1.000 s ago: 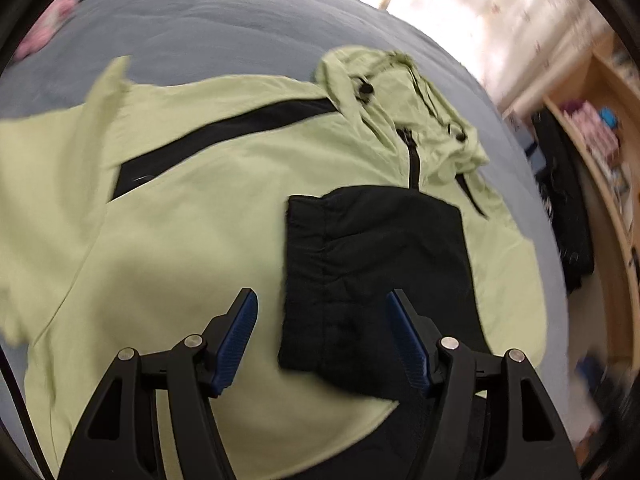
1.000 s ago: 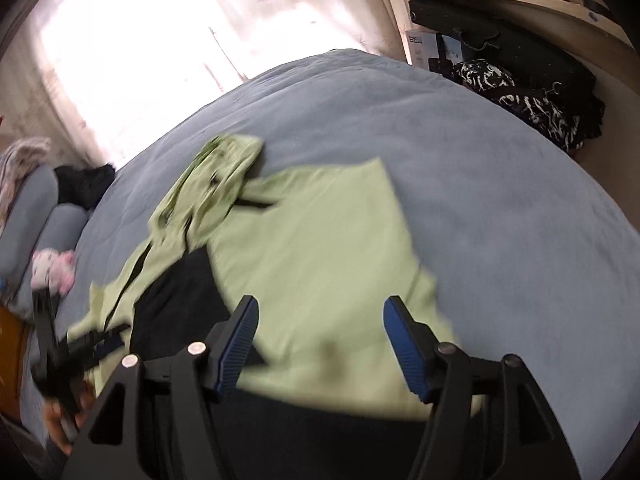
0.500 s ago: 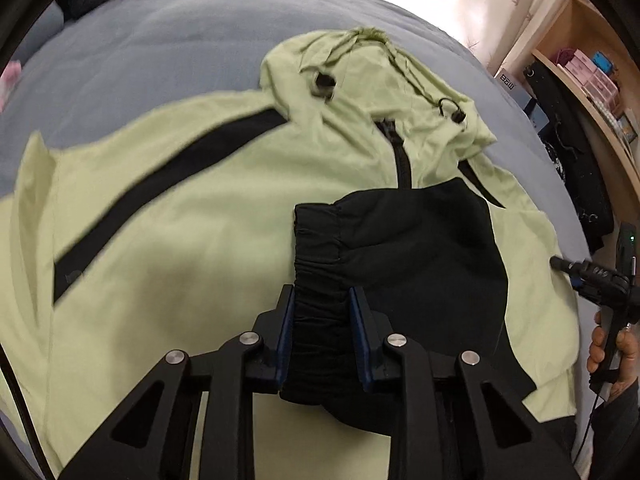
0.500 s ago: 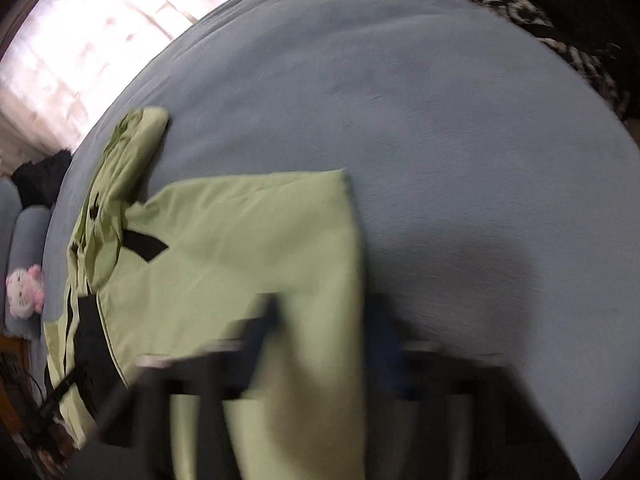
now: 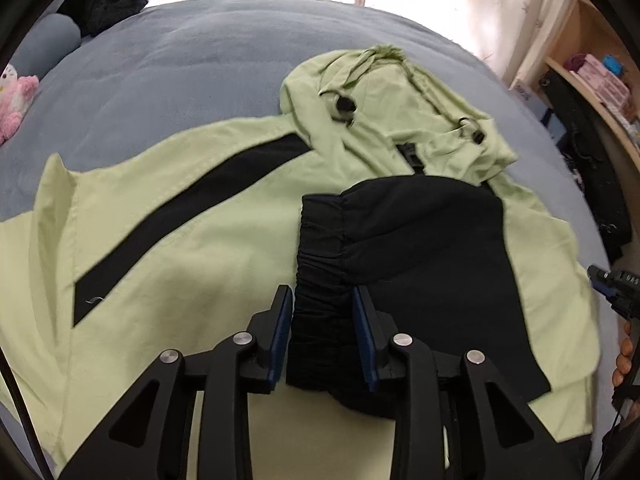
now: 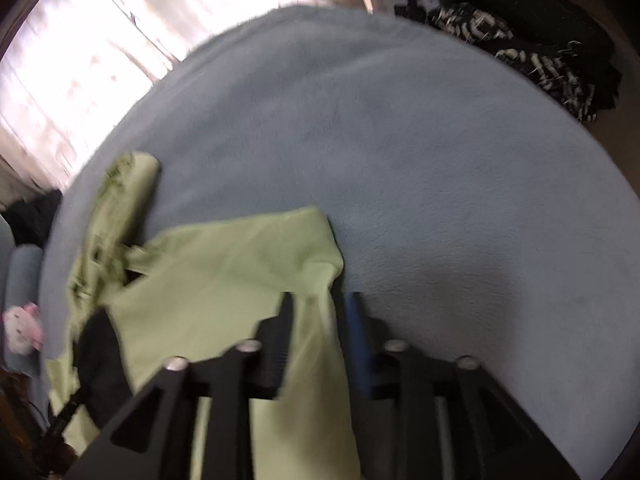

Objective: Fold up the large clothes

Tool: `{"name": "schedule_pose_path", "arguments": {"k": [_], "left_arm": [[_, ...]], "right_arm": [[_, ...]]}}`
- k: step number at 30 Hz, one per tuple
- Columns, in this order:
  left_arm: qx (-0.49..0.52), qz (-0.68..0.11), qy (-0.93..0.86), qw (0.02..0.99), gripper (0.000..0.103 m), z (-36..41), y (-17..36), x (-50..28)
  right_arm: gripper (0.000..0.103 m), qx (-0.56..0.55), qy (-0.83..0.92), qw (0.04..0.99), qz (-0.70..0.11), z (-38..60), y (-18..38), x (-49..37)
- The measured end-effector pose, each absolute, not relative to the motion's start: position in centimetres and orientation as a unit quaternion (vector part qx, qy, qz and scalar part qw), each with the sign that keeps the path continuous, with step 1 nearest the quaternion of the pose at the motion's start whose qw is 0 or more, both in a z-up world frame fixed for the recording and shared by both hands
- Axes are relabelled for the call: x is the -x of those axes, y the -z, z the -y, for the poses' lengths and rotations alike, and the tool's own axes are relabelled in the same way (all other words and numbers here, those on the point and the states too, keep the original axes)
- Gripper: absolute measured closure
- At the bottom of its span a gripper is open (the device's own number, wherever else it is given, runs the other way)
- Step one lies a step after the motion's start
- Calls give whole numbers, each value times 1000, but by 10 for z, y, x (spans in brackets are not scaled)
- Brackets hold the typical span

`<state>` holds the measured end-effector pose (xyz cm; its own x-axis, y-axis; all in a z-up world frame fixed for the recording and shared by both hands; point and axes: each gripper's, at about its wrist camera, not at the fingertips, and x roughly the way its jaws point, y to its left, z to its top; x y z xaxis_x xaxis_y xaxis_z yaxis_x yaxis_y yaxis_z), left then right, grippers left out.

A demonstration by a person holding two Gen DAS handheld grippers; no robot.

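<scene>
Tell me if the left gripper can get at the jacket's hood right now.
Probably not yet. The left gripper is shut on the black cuff, so it is occupied. The hood lies uncovered farther up the bed, with nothing blocking the way.

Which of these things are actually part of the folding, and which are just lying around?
Part of the job:
green jacket
its black cuff
left gripper
right gripper

Just lying about:
pink plush toy
patterned clothes
shelf boxes
</scene>
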<state>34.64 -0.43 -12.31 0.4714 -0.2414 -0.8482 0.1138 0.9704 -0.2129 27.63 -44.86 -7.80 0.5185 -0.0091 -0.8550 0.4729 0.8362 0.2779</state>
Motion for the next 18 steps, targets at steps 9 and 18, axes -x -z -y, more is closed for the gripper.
{"name": "schedule_pose_path", "arguments": {"k": [9,18], "left_arm": [[13,-490,104,865,74,26,82,-313],[10,-515,110,850,65,79,123,-305]], "right_arm": [[59,-229,111,861,-441,377,43,-231],[59,-114,30,853,-509,251,102,-249]]}}
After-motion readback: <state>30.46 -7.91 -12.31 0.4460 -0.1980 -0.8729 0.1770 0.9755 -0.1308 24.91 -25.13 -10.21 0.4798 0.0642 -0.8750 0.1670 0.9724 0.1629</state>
